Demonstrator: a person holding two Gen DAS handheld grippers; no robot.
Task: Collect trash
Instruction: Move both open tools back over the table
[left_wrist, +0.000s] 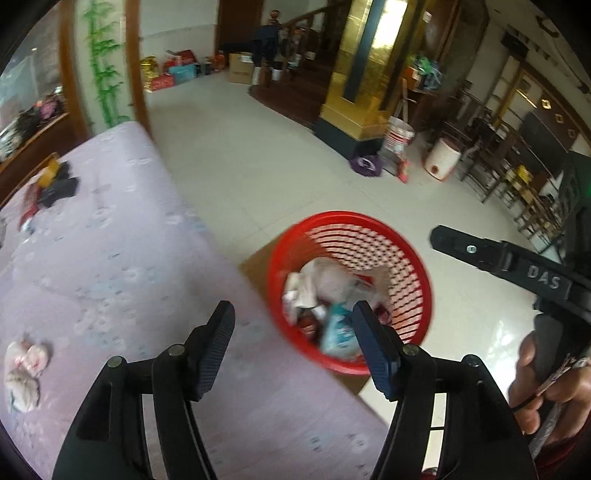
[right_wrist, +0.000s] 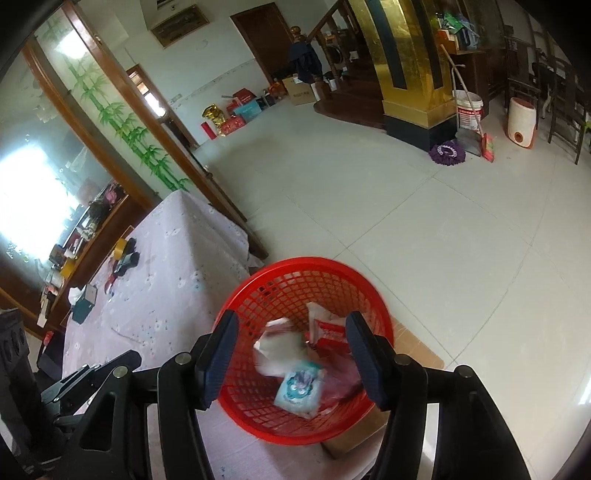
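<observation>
Both jaws stand apart and empty: the right gripper (right_wrist: 290, 354) over the red basket (right_wrist: 380, 314), the left gripper (left_wrist: 293, 349) at the worktop (left_wrist: 110, 258) edge beside it. The basket already holds wrappers (right_wrist: 299, 387). Crumpled tissue (left_wrist: 24, 373) remains on the worktop, well left of the left gripper, the nearer one. Its long axis runs roughly away from the camera.

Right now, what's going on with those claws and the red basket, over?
Left claw open, empty. Right claw open, empty, over red basket. Wrappers inside it. Crumpled trash left on the table. Nothing in the way.
</observation>
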